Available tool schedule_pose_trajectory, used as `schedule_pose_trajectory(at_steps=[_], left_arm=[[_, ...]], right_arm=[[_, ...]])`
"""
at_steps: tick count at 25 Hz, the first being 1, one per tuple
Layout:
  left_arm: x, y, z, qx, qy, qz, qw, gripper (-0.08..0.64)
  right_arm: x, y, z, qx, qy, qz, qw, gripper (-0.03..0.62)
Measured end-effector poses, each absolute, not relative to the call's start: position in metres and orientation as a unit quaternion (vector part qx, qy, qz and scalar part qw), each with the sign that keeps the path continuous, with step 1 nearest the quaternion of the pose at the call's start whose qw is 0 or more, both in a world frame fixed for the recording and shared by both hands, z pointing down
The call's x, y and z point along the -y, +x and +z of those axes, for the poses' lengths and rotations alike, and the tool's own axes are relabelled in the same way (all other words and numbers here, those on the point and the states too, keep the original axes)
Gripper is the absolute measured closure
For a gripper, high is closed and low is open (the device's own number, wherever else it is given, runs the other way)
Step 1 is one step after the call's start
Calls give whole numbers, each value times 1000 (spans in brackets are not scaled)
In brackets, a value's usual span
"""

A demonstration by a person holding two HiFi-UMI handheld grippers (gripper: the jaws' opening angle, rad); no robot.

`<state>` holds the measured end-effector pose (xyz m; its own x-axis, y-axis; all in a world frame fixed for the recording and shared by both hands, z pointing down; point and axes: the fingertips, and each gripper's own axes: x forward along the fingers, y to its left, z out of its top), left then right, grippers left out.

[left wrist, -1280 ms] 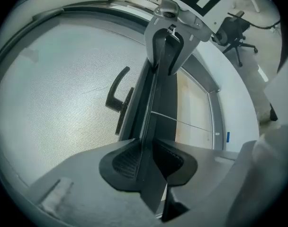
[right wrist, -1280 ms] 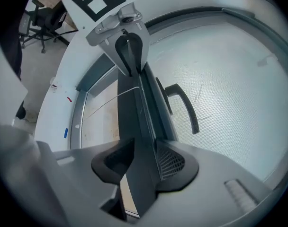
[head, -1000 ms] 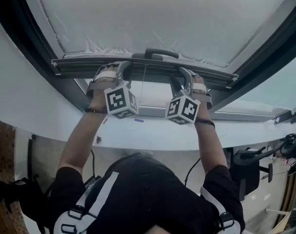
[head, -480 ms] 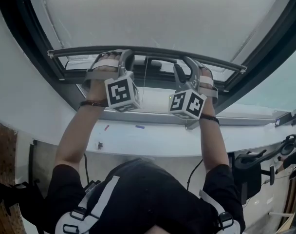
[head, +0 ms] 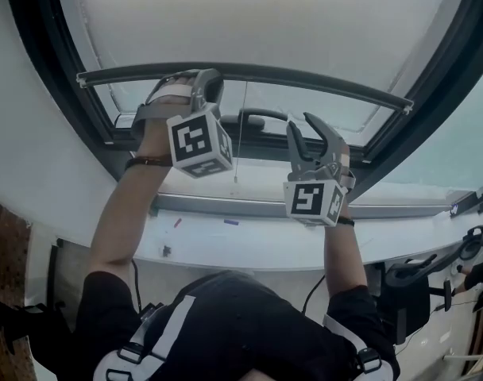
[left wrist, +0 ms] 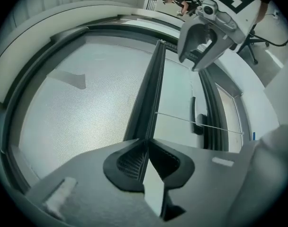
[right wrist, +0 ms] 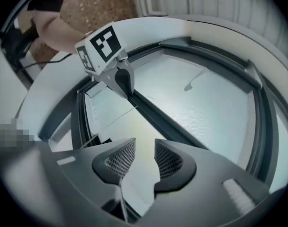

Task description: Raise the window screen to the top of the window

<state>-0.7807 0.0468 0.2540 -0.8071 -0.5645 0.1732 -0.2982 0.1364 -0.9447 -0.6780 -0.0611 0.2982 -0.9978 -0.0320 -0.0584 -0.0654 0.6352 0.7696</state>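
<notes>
1. We are raising the window screen (head: 265, 14). Its bottom bar (head: 321, 80) is standing higher than a second ago, and more clear glass is showing below the bar.
2. The left gripper (head: 203, 84) is riding at the bar, and its fingers are pinched shut on the bar's thin edge.
3. The right gripper (head: 307, 129) has come off the bar and is hanging just below it. Its fingers are standing apart and closing, with nothing between them.
4. We are judging that only one hand is carrying the bar now, so it may tilt unless the right one takes hold again. A wide stretch of mesh is still lying above the bar, so the bar is staying well short of the top.
5. We are counting one screen, one bar, one window handle (head: 253, 119) below the bar, one thin cord (head: 239, 141) hanging from the bar, and two grippers.
</notes>
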Motion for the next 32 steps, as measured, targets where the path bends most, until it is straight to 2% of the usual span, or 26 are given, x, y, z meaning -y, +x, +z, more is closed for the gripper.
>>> schedule_pose_trajectory(at_steps=[5,13,18,24,28,30,32], left_arm=[[-47,-781,243,-746,-287,-589,120,526],[-47,-780,200,-771,-289,-552,133,517],[-49,-781,191,-776,-293,-543,131,515],[-48,-779,191,-780,-298,-534,134,514],[-48,-779,192,-781,-306,-526,136,512],[-48,-779,191,-781,-307,-525,140,512],[-49,-780,191,-781,-304,-526,144,512]], right_arm=[[42,-691,360,-941,55,332,-37,463],[5,-688,473,-972,165,97,-138,455],[-16,-704,539,-959,186,49,-209,411],[-21,-746,570,-959,165,21,-231,391],[-18,-761,575,-964,141,15,-225,447],[-17,-763,574,-967,133,14,-218,515],[-21,-762,573,-966,141,26,-215,529]])
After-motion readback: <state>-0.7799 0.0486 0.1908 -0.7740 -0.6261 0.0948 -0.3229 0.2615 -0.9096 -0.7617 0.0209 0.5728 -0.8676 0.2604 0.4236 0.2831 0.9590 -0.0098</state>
